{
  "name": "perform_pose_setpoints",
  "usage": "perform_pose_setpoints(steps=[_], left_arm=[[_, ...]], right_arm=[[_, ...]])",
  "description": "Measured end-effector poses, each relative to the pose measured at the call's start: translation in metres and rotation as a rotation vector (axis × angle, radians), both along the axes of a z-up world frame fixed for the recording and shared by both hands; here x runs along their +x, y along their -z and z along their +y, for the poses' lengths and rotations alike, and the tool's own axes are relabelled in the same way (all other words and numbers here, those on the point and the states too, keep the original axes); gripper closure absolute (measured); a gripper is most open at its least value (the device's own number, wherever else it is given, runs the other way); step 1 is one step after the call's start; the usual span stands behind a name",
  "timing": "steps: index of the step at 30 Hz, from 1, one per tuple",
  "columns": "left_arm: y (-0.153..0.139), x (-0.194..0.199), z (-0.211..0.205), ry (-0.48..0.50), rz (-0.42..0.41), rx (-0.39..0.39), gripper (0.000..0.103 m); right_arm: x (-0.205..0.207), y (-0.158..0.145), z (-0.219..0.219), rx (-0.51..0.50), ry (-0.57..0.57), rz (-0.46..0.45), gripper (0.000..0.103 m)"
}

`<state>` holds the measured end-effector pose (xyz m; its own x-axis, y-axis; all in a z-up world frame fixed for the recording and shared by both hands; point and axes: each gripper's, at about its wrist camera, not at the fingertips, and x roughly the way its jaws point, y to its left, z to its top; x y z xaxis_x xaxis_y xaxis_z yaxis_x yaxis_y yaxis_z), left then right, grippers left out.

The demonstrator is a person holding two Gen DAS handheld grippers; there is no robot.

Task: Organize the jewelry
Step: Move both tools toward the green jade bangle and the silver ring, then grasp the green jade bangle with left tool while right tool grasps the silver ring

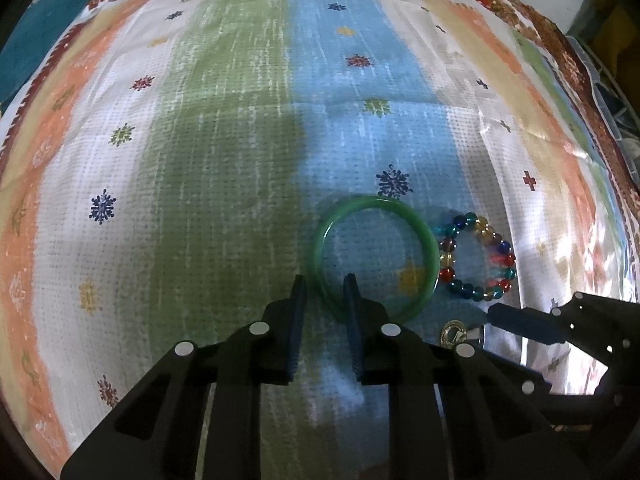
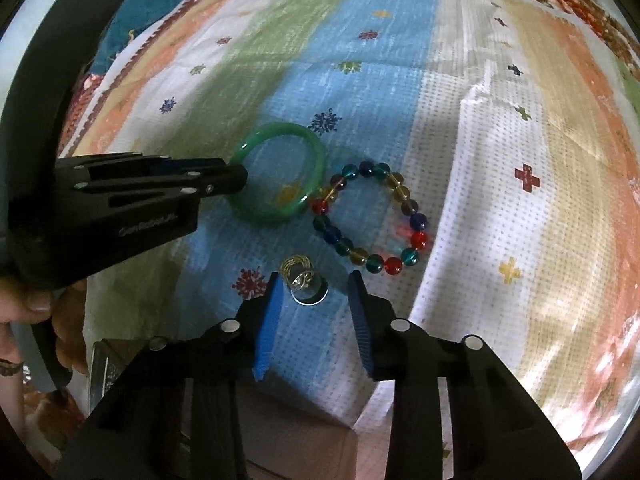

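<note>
**Two grippers close in on the jewelry**

Striped cloth (image 1: pixel 240 128) in green, blue, white and orange covers the surface, and three pieces of jewelry lie close together on its blue band, towards the near edge. A green bangle (image 1: pixel 430 248) touches a bracelet of coloured beads (image 1: pixel 502 250); a small wire ring (image 2: pixel 298 270) lies just in front of them, nearest the edge.

Left gripper (image 1: pixel 324 284) has its fingers drawn close on either side of the bangle's rim; whether the pads already press on it I cannot tell. Right gripper (image 2: pixel 314 282) stands half spread around the ring, not yet pinching it.

The bangle looks stiff, smooth and probably slippery and breakable, so a firm hold across the rim suits it. The ring is light and thin, liable to bend; it wants a gentle pinch on its band.
</note>
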<state>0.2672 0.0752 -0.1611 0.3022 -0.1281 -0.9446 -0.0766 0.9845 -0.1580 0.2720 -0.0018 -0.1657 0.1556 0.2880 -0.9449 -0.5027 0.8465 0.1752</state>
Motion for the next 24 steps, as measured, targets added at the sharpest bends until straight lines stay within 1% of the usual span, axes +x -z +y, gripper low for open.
perform_pose_setpoints(steps=[4, 7, 12, 18, 24], left_arm=[[0.000, -0.002, 0.000, 0.005, -0.003, 0.011, 0.089], [0.000, -0.002, -0.002, 0.008, -0.006, 0.016, 0.089], [-0.001, -0.001, 0.003, 0.001, -0.011, -0.001, 0.097], [-0.005, -0.008, 0.005, -0.003, -0.014, 0.008, 0.097], [-0.019, -0.018, 0.009, -0.007, -0.042, 0.017, 0.097]], right_arm=[[0.004, 0.001, 0.001, 0.009, 0.001, 0.008, 0.076], [0.004, 0.002, 0.000, 0.022, -0.002, 0.015, 0.081], [0.003, 0.000, -0.002, 0.028, -0.004, 0.010, 0.081], [-0.001, -0.010, -0.011, 0.059, 0.005, -0.002, 0.081], [-0.005, -0.019, -0.020, 0.069, 0.024, -0.022, 0.081]])
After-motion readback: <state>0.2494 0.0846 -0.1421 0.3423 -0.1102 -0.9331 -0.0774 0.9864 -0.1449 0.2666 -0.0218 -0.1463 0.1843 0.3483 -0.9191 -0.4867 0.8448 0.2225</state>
